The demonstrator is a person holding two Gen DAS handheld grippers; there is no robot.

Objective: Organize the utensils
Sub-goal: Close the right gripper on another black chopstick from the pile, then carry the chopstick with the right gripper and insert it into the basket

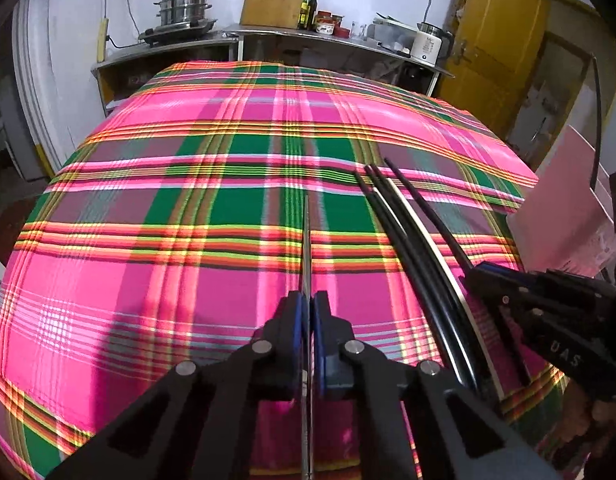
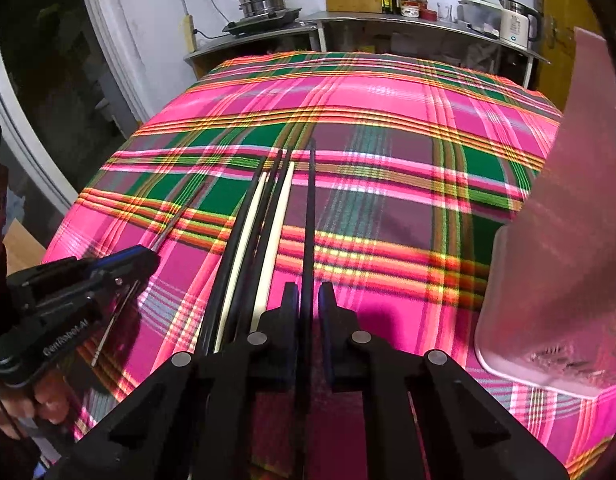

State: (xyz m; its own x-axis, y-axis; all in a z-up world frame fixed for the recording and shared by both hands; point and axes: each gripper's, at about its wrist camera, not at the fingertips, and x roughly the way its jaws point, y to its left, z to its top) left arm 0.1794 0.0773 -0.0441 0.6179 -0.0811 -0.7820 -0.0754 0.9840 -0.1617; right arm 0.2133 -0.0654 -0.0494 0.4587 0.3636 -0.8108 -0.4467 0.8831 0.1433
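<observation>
On the plaid-covered table [image 1: 168, 280], my left gripper [image 1: 309, 300] is shut on a thin metal chopstick [image 1: 306, 232] that runs straight ahead between its blue pads. To its right, several black and white chopsticks [image 1: 407, 232] lie side by side on the cloth. In the right wrist view, my right gripper [image 2: 308, 292] is shut on a single black chopstick [image 2: 309, 208] just right of that bundle of chopsticks [image 2: 264, 220]. The left gripper [image 2: 148, 254] shows at the left there with the metal chopstick [image 2: 180, 220]. The right gripper [image 1: 479, 272] appears at the right edge of the left wrist view.
A pink translucent container [image 2: 547, 280] stands at the table's right edge, close to my right gripper. Behind the table a steel counter [image 1: 268, 36] carries a steamer pot [image 1: 184, 8], cutting board, bottles and a kettle [image 1: 427, 40]. A yellow door [image 1: 491, 40] is at the back right.
</observation>
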